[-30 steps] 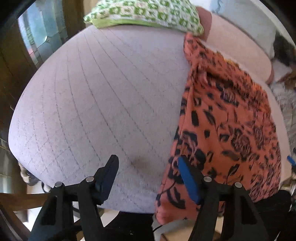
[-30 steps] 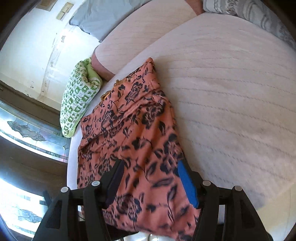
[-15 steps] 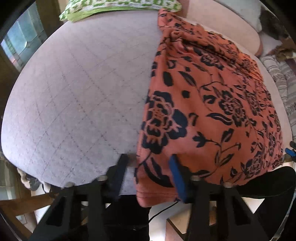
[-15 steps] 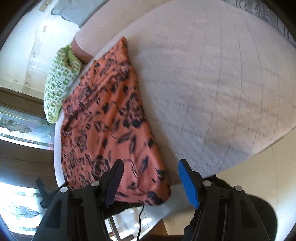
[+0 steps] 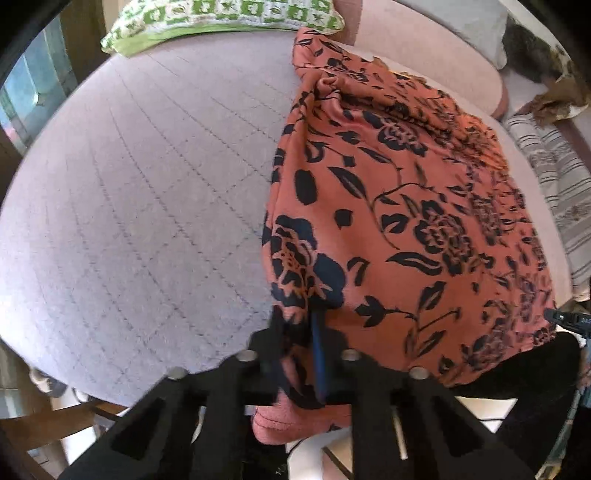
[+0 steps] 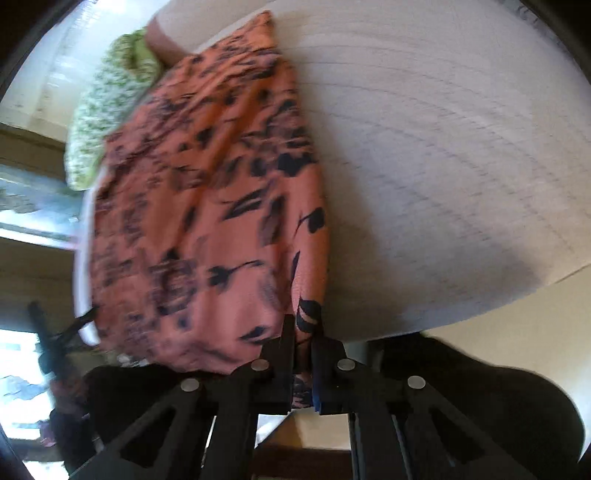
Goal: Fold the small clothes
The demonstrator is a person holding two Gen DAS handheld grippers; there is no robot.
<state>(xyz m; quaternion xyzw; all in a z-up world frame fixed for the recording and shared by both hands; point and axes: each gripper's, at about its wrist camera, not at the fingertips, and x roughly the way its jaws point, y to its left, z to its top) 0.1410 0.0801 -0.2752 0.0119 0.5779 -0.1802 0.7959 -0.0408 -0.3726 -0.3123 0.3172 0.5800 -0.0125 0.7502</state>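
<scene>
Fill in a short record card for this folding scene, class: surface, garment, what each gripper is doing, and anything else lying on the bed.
surface: quilted bed cover
garment: orange floral garment, spread along the bed, its near hem hanging over the edge
left gripper: shut on the garment's near left corner
right gripper: shut on the garment's near right corner
other items: green patterned pillow at the far end; striped cloth beyond the garment
fold status: no fold visible yet

The orange floral garment (image 5: pixel 406 221) is soft, matt cloth. The mattress cover (image 5: pixel 147 203) is quilted, stitched fabric. The green cushion (image 5: pixel 221 14) looks woven.
</scene>
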